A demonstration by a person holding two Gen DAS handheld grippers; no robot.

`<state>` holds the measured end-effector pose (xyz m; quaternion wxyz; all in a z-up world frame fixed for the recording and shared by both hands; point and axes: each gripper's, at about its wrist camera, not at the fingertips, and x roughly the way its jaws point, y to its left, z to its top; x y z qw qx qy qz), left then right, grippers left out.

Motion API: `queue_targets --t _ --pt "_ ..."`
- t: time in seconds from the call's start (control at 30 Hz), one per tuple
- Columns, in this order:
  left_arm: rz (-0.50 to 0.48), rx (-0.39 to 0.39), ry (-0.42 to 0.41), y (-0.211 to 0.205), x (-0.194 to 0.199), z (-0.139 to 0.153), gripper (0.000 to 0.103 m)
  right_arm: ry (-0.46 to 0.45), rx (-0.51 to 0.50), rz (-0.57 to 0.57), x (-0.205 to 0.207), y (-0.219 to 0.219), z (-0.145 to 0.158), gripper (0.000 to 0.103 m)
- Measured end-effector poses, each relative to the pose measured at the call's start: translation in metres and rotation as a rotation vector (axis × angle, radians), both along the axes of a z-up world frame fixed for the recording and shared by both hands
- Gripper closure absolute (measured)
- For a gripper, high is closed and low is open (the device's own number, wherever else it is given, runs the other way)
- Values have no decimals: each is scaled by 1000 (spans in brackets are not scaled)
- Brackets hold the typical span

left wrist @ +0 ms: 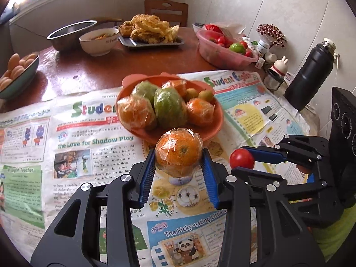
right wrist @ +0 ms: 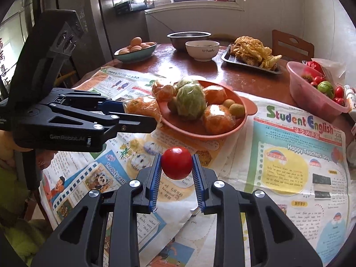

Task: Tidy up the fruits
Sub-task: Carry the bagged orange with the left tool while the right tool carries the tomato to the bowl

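- The wrapped orange is bright orange under clear, glinting film.
- The tomato is glossy red.
- The plate is terracotta orange and carries orange and green wrapped fruit.
- The newspaper is white, patterned with yellow, teal and green panels and multicoloured headline letters.
- The left gripper and right gripper are black with blue ribbed pads.
- The basin is translucent pink.
- The table is reddish brown.
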<state>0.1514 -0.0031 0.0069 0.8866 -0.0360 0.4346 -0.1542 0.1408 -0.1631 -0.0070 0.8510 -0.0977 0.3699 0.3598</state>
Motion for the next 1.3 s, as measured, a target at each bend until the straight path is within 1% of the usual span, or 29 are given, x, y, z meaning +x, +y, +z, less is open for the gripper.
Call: queue_targets --t 0.3,0.5,0.8,1.07,1.3 --pt "-14 4 -27 -5 8 17 70 -37 16 -11 13 -5 18 77" --pt "-19 3 -27 -7 17 20 70 -58 21 -18 23 -6 28 77" --pt "-18 0 3 -8 30 9 70 -63 15 -29 35 -8 30 77" --pt "-19 2 38 -8 38 -7 70 -46 13 -40 45 -7 23 77" --pt "-16 0 47 -6 44 -12 70 -22 7 -26 51 -2 14 77"
